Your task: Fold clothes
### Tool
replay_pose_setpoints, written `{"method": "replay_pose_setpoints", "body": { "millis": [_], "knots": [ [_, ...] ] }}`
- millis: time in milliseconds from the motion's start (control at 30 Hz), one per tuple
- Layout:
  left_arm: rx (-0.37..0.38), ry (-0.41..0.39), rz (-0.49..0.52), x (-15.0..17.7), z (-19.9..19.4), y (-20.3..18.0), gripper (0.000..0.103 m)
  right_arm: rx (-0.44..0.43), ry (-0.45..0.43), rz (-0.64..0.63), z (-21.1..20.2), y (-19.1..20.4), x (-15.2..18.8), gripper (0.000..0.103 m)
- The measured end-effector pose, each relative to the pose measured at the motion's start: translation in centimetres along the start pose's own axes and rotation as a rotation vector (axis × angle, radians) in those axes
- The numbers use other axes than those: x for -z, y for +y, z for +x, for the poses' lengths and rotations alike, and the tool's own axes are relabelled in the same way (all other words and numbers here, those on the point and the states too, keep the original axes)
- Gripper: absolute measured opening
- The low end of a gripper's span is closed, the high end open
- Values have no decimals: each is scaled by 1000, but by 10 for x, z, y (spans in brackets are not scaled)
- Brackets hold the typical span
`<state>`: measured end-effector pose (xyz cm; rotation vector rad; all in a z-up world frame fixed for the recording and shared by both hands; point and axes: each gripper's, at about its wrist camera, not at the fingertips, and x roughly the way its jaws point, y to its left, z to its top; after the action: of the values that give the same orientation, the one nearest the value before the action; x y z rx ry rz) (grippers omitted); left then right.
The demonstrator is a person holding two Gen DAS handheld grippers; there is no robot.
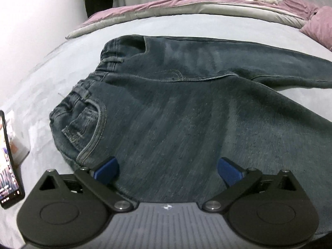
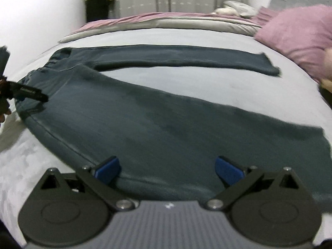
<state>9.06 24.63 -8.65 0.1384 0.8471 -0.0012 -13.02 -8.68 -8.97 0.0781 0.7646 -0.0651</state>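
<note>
One pair of dark blue jeans [image 2: 145, 120] was seen spread flat on the pale grey bed sheet [image 2: 186, 35]; the two legs were laid apart in a V, with bare sheet between them; no fold could be seen in them, so all the folding was judged to be left, or a spread-out step was being seen; which of these it was could not be told. The left gripper [image 1: 168, 169] was held wide open, low over the hip part by the front pocket [image 1: 89, 128], with nothing gripped; the right gripper [image 2: 167, 167] was also held wide open over the near leg, empty. A pink pillow [image 2: 300, 35] was seen at the far right; a phone [image 1: 9, 166] was cut off at the left edge. The near leg's end was cut off in the left view; the right view was blurred, so seams were hard to make out; whether the pads touched the cloth could not be told.
</note>
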Motion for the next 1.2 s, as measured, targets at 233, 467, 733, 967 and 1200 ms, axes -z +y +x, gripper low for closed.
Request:
{"method": "replay_pose_setpoints", "body": {
  "millis": [233, 467, 733, 967, 1200],
  "knots": [
    [-3, 6, 8, 1, -2, 0, 103, 109, 25, 65, -27, -39, 17, 103],
    [1, 20, 9, -1, -6, 2, 103, 196, 69, 147, -35, -62, 21, 103],
    [-28, -3, 18, -11, -15, 0, 103, 200, 65, 59, -25, -39, -4, 103],
    [-8, -24, -56, -21, -15, 7, 103, 102, 52, 50, -6, -17, -40, 103],
    [4, -60, -172, -33, -12, 20, 103, 12, 47, 32, 24, 10, -86, 103]
  ]
}}
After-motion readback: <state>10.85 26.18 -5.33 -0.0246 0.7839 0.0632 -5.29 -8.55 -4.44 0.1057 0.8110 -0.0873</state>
